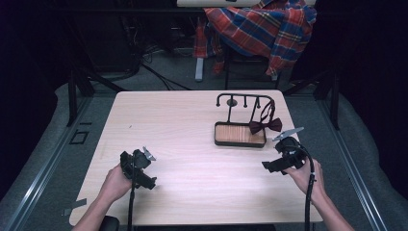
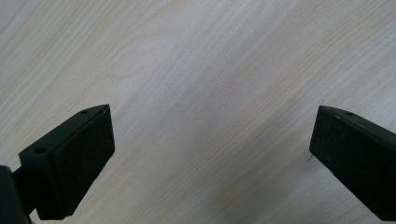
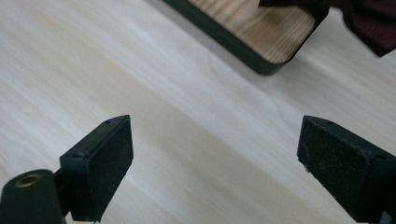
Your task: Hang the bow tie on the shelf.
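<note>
stand [image 1: 240, 126] far right on table [image 1: 183, 144] | bow tie [image 1: 265, 126] apparently hanging on stand | chair [image 1: 250, 62] behind table

This looks like a lab or recording studio set up for filming hand work, not a home. A plain pale wood table [image 1: 192, 144] stands alone on grey carpet [image 1: 43, 192], ringed by dark metal frame posts [image 1: 72, 91] and black curtains [image 1: 29, 57]. Loose cables [image 1: 154, 72] run over the floor behind it, metal rails [image 1: 48, 163] lie along the sides, and a plaid cloth [image 1: 262, 26] hangs over a chair.
</note>
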The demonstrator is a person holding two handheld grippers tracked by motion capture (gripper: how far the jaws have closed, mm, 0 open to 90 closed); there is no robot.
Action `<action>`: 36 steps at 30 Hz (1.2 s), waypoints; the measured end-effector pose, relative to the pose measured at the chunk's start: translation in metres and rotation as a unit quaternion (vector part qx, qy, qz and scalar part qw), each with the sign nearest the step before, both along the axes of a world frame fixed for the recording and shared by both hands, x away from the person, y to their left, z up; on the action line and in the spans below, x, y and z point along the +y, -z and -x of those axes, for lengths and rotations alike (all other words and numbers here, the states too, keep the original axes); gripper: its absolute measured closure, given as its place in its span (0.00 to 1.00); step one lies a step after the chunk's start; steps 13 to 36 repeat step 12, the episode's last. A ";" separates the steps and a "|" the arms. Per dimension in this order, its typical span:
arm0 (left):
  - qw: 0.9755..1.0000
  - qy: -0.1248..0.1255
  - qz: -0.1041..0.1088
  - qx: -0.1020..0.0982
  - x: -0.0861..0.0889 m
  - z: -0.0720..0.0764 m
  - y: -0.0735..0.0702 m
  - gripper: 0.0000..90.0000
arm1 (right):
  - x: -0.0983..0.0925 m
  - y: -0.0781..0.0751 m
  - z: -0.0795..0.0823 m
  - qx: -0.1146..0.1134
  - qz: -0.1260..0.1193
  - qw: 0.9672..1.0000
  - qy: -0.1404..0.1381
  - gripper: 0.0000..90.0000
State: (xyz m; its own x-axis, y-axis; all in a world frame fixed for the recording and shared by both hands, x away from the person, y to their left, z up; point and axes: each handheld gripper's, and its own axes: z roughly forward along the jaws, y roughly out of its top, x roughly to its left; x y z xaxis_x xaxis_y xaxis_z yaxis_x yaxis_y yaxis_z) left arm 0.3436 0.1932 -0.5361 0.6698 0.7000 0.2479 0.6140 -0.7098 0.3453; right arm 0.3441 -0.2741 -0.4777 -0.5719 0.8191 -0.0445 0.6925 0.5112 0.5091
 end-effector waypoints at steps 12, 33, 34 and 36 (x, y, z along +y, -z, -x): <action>1.000 0.005 -0.006 0.005 -0.002 0.000 0.002 0.00 | -0.003 0.018 0.004 0.026 0.042 0.999 -0.012 0.17; 1.000 0.005 -0.006 0.005 -0.002 0.000 0.002 0.00 | -0.003 0.018 0.004 0.026 0.042 0.999 -0.012 0.17; 1.000 0.005 -0.006 0.005 -0.002 0.000 0.002 0.00 | -0.003 0.018 0.004 0.026 0.042 0.999 -0.012 0.17; 1.000 0.005 -0.006 0.005 -0.002 0.000 0.002 0.00 | -0.003 0.018 0.004 0.026 0.042 0.999 -0.012 0.17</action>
